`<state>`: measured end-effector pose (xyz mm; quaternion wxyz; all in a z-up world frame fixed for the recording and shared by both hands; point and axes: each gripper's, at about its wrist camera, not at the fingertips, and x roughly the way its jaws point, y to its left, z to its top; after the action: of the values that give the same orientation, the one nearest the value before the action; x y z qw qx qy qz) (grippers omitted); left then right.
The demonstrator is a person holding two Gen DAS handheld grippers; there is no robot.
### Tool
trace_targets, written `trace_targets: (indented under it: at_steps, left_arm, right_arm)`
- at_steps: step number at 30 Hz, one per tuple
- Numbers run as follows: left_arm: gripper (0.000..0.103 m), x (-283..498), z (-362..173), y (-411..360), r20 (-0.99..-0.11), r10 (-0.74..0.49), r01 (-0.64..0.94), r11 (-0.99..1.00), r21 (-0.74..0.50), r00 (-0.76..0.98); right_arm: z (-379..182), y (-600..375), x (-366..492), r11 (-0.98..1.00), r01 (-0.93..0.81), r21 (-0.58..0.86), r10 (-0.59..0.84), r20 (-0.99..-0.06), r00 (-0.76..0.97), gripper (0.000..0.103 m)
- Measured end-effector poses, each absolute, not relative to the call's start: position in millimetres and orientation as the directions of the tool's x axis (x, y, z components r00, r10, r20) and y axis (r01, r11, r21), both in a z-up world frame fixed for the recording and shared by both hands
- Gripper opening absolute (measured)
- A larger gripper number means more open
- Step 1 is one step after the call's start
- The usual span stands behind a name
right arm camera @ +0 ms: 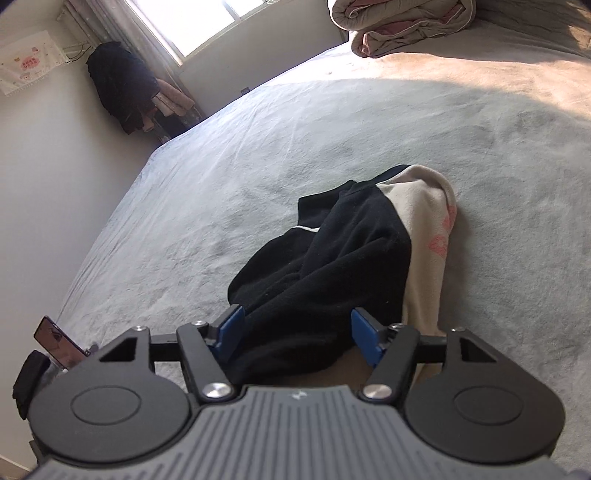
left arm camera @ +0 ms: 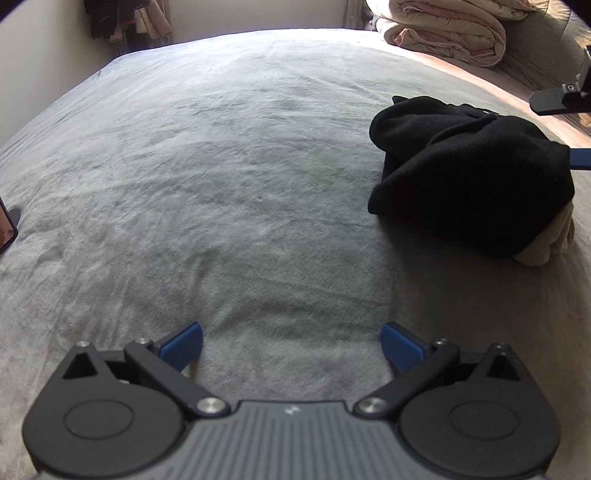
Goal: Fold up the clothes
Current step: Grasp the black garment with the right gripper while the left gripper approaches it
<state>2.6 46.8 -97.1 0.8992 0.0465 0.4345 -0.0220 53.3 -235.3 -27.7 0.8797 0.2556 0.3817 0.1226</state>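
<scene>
A crumpled black garment [left arm camera: 469, 173] [right arm camera: 332, 273] lies in a heap on the grey bed cover [left arm camera: 221, 166], on top of a beige garment [right arm camera: 424, 229] with pink lip prints. My right gripper [right arm camera: 295, 323] straddles the near end of the black heap. Its blue pads stand apart on either side of the cloth, and in the left wrist view one of its fingers [left arm camera: 546, 100] is clear of the fabric. My left gripper [left arm camera: 291, 341] hovers open over bare bed cover, well left of the heap, with nothing between its fingers.
A folded pink and beige duvet [left arm camera: 443, 33] [right arm camera: 399, 26] sits at the far end of the bed. A phone on a stand [right arm camera: 55, 339] is at the bed's left edge. Clothes hang in the corner [right arm camera: 122, 85] by the wall and window.
</scene>
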Motion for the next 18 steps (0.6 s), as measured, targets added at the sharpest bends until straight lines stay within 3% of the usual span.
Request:
trace_targets:
  at_steps: [5,7,9,12,18]
  left_arm:
    - [0.103,7,-92,51,-0.786,-0.024,0.083,0.996,0.034,0.618]
    - [0.103,11,-87,53,-0.792,-0.042,0.077,0.997,0.006,0.609]
    - [0.103,15,-80,55,-0.793,-0.076,0.074,0.996,-0.039,0.604]
    - [0.102,24,-65,55,-0.775,-0.117,0.077,0.993,-0.089,0.621]
    - [0.102,47,-42,46,-0.728,-0.169,0.086,0.985,-0.15,0.664]
  right_arm:
    - [-40,-219,55,0.816,-0.052,0.576,0.482,-0.628,0.611,0.052]
    - [-46,-216,54,0.837,-0.033,0.545,0.449,-0.652,0.611,0.04]
    - [-45,-218,50,0.845,-0.023,0.535,0.429,-0.651,0.627,0.022]
    - [-41,-227,43,0.838,-0.016,0.545,0.421,-0.629,0.653,0.016]
    - [-35,-247,29,0.852,0.034,0.522,0.351,-0.619,0.702,0.015]
